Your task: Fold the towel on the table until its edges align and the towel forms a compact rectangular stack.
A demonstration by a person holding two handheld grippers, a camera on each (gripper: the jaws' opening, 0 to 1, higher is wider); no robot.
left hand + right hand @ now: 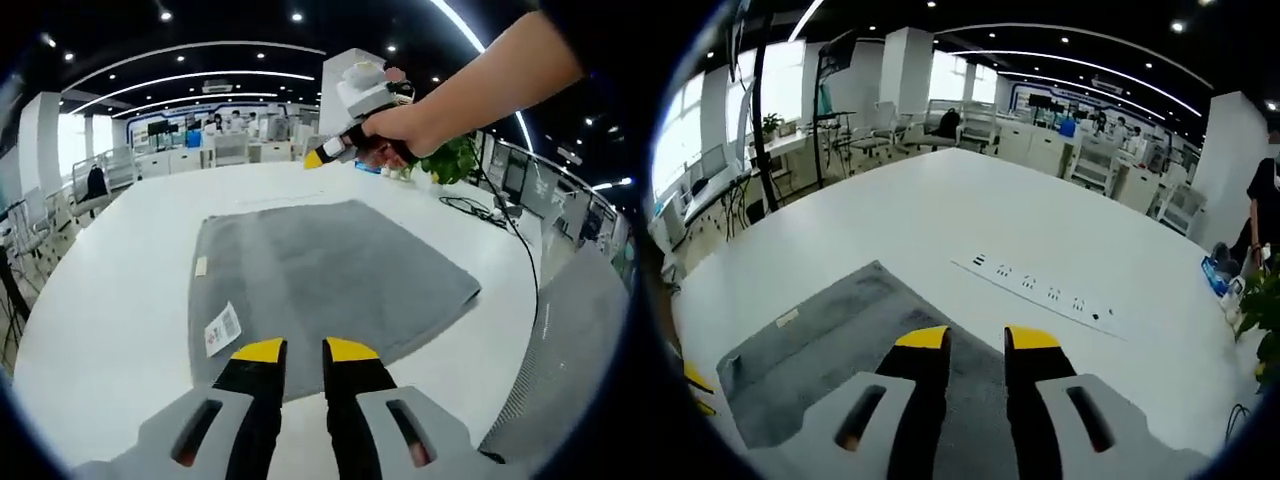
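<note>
Left claw (304,348) parted (empty), grey towel (320,280) flat, white table (110,290)

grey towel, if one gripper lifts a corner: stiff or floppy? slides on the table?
Likely floppy: the grey towel lies flat as one thin layer, so a lifted corner should drape. Probably light for its size. It may drag across the smooth white table rather than stay put. The left gripper hovers open at its near edge.
</note>
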